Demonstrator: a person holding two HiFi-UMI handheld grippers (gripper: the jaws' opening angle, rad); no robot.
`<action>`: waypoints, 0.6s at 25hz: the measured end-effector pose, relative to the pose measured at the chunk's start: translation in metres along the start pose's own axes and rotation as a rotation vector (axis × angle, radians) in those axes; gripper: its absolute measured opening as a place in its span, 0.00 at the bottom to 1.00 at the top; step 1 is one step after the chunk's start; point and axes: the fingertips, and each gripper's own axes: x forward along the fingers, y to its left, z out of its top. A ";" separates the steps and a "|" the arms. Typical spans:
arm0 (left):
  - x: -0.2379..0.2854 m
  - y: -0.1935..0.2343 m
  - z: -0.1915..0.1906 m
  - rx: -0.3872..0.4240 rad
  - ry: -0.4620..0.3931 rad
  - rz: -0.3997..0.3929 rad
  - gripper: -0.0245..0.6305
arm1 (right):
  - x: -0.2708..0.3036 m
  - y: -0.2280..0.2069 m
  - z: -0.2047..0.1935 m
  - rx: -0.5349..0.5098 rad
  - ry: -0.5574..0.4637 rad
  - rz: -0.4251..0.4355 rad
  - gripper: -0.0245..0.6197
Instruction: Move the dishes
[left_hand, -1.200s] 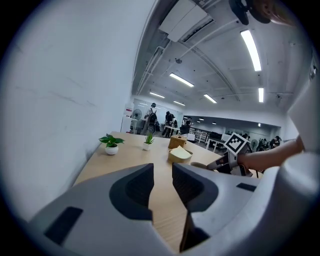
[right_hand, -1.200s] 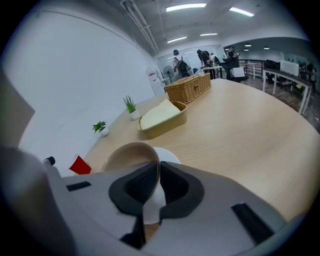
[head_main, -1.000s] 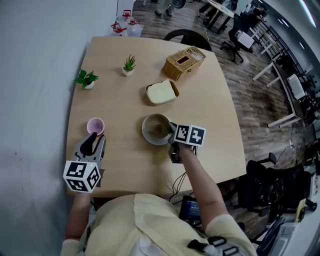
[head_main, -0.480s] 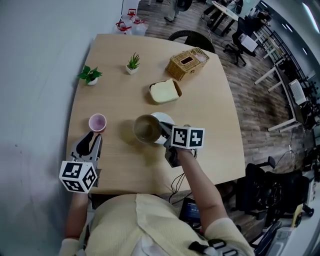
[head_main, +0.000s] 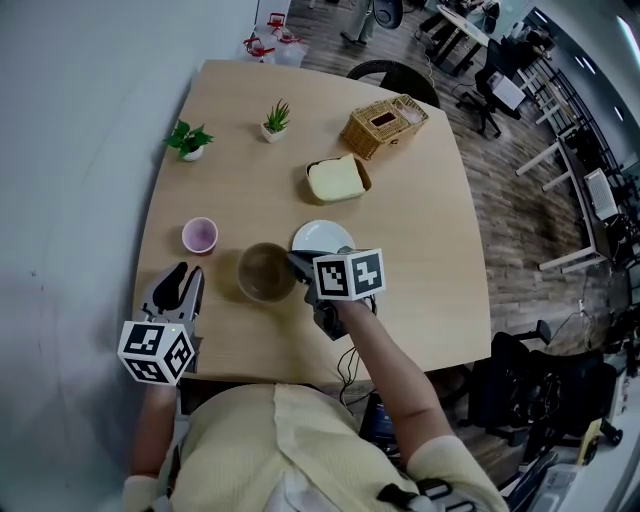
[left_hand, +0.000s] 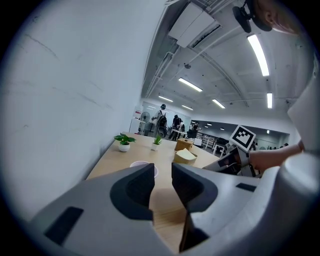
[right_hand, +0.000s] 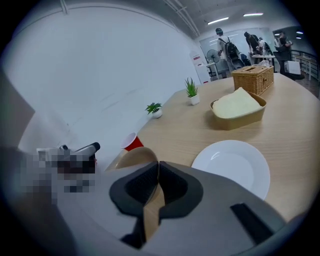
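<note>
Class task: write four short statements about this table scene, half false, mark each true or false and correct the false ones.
1. The right gripper is shut on the brown bowl's rim. True.
2. The brown bowl sits on the white plate. False: it is held beside the bare plate.
3. The left gripper holds the pink cup. False: its jaws, having just closed slightly, stand apart with nothing between them; the cup stands untouched.
4. The wicker basket stands beyond the plate. True.
</note>
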 end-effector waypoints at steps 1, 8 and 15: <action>-0.001 0.001 -0.001 -0.002 0.001 0.005 0.21 | 0.004 0.004 -0.003 -0.010 0.014 0.008 0.07; -0.012 0.009 -0.009 -0.018 0.009 0.046 0.21 | 0.034 0.041 -0.020 -0.090 0.106 0.077 0.07; -0.023 0.020 -0.012 -0.024 0.008 0.093 0.21 | 0.064 0.081 -0.038 -0.137 0.177 0.154 0.07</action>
